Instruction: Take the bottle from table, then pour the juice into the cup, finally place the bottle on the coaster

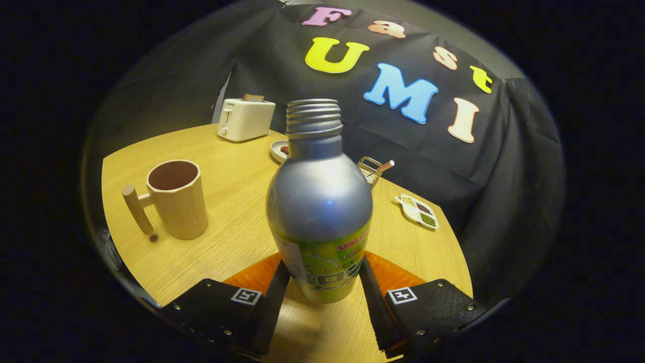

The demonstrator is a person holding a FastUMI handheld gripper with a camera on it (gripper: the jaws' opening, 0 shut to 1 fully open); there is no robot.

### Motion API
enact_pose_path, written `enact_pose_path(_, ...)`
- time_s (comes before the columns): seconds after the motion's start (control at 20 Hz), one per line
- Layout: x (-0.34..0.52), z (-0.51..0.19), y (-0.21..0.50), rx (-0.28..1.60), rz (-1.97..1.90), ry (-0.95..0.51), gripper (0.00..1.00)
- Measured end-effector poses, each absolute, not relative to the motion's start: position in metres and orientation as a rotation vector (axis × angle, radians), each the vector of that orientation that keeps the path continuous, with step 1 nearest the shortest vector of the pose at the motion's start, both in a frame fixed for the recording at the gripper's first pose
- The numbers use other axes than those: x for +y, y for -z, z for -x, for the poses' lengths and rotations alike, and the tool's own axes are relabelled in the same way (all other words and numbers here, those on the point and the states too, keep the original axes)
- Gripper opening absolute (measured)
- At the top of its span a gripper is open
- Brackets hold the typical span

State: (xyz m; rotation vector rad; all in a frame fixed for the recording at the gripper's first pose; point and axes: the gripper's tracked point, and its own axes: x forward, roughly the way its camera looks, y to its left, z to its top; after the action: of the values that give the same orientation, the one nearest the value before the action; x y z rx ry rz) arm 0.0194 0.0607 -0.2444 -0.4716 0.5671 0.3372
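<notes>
The jaws (pixel 322 290) sit at the bottom centre of the frame, pinching the lower, labelled part of the bottle (pixel 320 201); one finger (pixel 274 302) presses its left side and the other its right side. The bottle stands nearly upright in the middle of the frame, capless, its threaded neck pointing up toward the booth's cloth wall. Its base seems to hang just above the bench (pixel 227 242), though contact cannot be told for sure. The jaws point forward and level, slightly down on the bench.

Behind the bottle's base and the fingers, an orange coaster (pixel 393 275) shows on both sides, lying flat on the bench.

In the left of the frame stands the cup (pixel 176 199), upright, open mouth up, its peg handle turned left. It is well apart from the bottle.

In the upper left, at the bench's far edge, stands a toaster (pixel 245 118) with a slice in its slot. A plate (pixel 279 150) peeks from behind the bottle's shoulder. Right of the bottle are a small wire rack (pixel 372 169) and, further right, a divided dish (pixel 418 210).
</notes>
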Motion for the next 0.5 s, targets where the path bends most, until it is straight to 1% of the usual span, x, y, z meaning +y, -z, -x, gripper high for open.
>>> enact_pose_path(0.5,0.088,-0.024,0.241,0.549,0.668,-0.402,0.76)
